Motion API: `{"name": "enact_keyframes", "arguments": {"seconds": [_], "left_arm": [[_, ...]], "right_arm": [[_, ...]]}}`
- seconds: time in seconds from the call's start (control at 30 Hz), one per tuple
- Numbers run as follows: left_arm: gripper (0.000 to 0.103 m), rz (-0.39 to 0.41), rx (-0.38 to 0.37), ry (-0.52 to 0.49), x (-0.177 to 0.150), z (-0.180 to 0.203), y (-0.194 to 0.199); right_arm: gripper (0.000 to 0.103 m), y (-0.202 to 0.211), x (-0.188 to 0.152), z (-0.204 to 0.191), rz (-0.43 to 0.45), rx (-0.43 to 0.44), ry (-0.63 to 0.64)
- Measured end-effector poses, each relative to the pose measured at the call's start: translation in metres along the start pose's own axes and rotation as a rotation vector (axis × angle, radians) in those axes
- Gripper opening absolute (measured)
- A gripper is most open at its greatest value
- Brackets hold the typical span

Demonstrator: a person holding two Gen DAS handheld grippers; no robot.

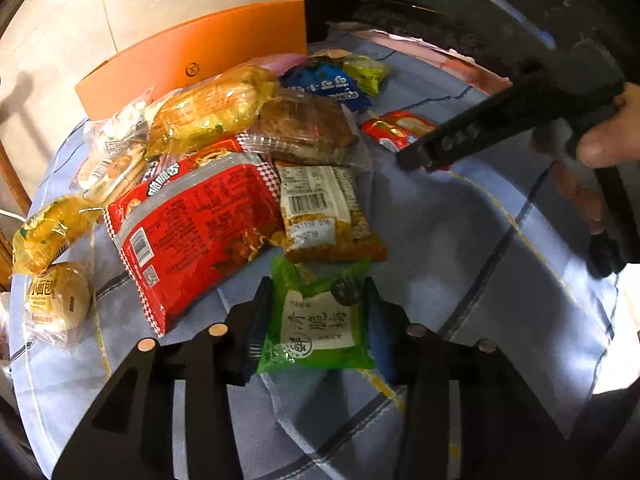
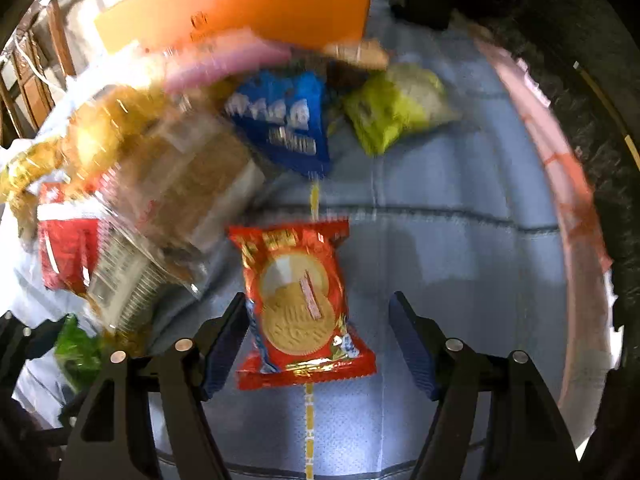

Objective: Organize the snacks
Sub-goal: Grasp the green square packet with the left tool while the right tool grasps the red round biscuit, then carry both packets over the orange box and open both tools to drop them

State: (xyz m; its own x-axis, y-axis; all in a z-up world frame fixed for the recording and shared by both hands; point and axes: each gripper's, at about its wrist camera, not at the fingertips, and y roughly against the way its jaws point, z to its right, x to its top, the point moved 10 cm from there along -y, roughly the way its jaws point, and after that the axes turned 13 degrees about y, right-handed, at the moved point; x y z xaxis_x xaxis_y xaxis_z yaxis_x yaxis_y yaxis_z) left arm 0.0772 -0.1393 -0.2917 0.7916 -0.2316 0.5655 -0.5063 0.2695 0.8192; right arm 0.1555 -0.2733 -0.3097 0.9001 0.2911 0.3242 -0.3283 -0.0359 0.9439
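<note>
Green packet point(image 1: 318, 320) pinched in left hand-held gripper point(image 1: 316, 316), on cloth point(image 1: 460, 260)

wall: pale panels point(image 1: 80, 8) | furniture: brown wooden frame point(image 2: 36, 80) at left | tabletop: blue checked cloth point(image 1: 460, 240)

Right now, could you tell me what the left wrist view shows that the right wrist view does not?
Only the left wrist view shows the round bun and the hand holding the right claw. Only the right shows that claw's fingers flanking the red biscuit packet, one side clear. Both show the orange box, blue packet and green packet.
</note>
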Motion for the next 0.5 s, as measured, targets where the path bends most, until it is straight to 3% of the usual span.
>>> {"name": "enact_keyframes", "arguments": {"seconds": [0.07, 0.27, 0.5], "left_arm": [[0.040, -0.003, -0.013, -0.006, -0.002, 0.001, 0.003], [0.039, 0.040, -0.033, 0.070, 0.008, -0.018, 0.028], [0.039, 0.146, -0.046, 0.184, 0.035, -0.053, 0.075]], "right_arm": [[0.042, 0.007, 0.000, -0.004, 0.018, 0.009, 0.023], [0.041, 0.042, 0.003, -0.013, 0.088, 0.099, 0.000], [0.042, 0.082, 0.012, -0.017, 0.162, 0.123, -0.016]]}}
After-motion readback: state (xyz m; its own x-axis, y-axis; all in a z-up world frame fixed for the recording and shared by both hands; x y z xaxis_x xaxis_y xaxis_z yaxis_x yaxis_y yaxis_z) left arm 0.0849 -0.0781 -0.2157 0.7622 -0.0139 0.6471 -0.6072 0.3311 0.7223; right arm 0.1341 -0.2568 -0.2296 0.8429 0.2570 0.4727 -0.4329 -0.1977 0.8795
